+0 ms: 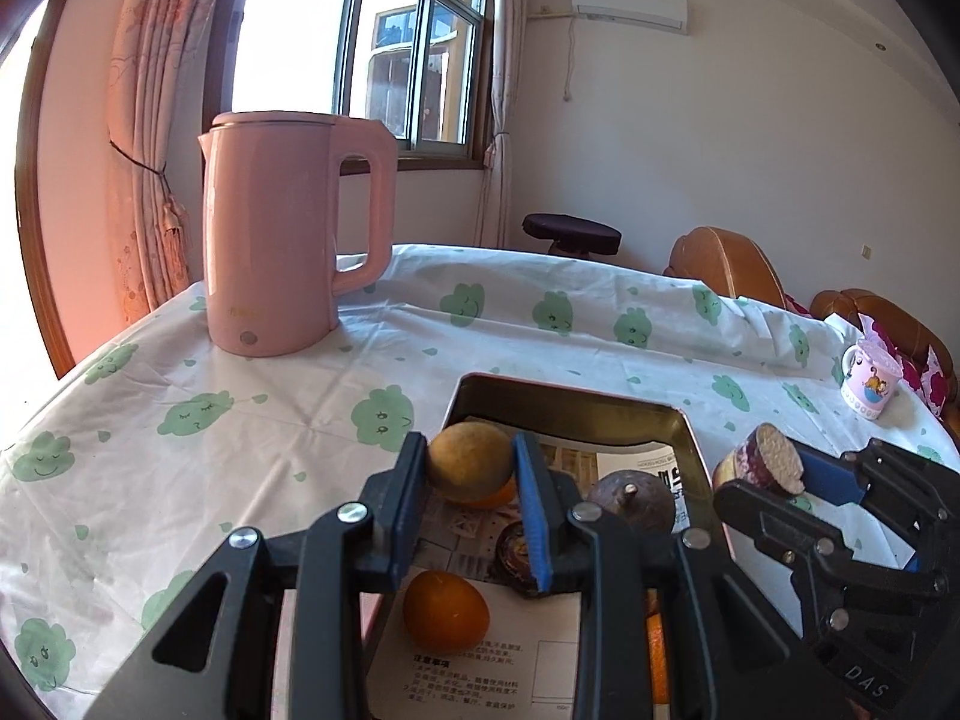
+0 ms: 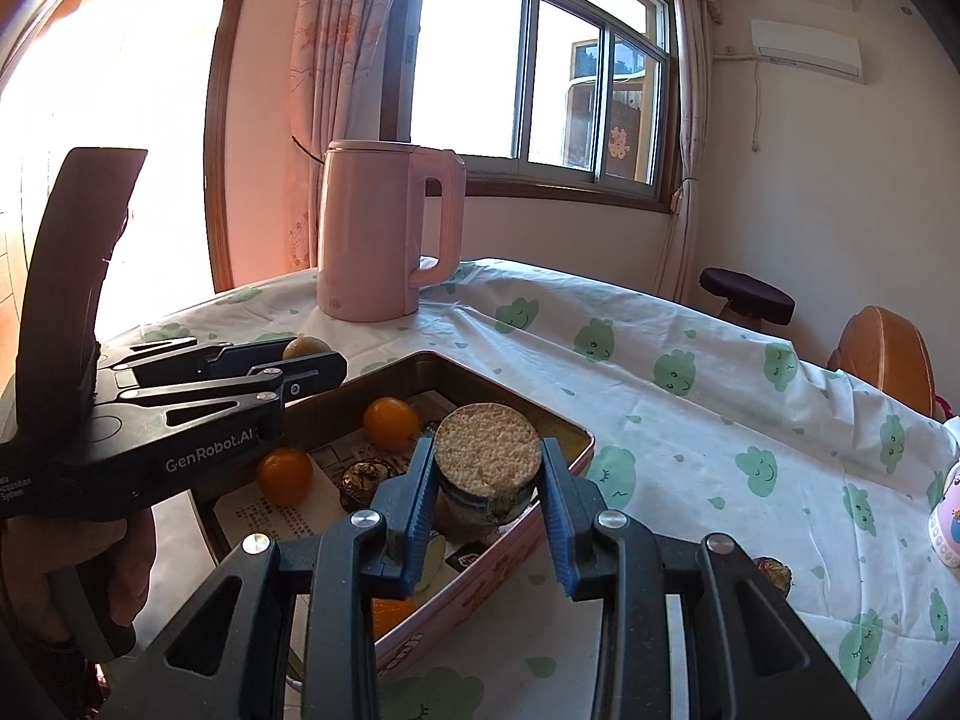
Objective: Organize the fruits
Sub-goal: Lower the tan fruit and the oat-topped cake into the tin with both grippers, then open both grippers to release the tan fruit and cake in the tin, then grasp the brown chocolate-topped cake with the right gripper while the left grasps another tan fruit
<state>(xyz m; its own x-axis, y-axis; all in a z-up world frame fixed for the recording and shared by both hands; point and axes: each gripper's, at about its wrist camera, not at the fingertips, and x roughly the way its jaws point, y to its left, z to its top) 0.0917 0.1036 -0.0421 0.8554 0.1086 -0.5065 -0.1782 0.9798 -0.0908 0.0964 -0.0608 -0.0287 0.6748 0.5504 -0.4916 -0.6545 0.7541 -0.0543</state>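
Nearest the left wrist camera, the left gripper (image 1: 471, 468) pinches a round yellow-brown fruit (image 1: 469, 461) between its blue pads, held above the tin. Its own black frame hides the lower edge of the tin tray (image 1: 690, 438) and part of the printed paper (image 1: 456, 678) lining it. Below the held fruit, an orange (image 1: 445, 609) lies on that paper, and the rim of a second orange (image 1: 495, 495) peeks out just behind the fruit. A dark brown round fruit with a stem (image 1: 630, 498) sits deeper in the tin; a smaller dark object beside the blue pad is too hidden to name.

In the right wrist view, the right gripper (image 2: 487, 474) clamps a cut cylindrical piece with a pale grainy face (image 2: 487, 450), its banded side half covered by the pads, held over the tin's near wall. A hand (image 2: 78, 576) shows only partly at the lower left edge.

Farther back on the cloud-print tablecloth (image 1: 240, 450) stands a pink kettle (image 1: 288, 240). A cartoon mug (image 1: 870, 381) is near the right edge, and beyond it chair backs are cut off.
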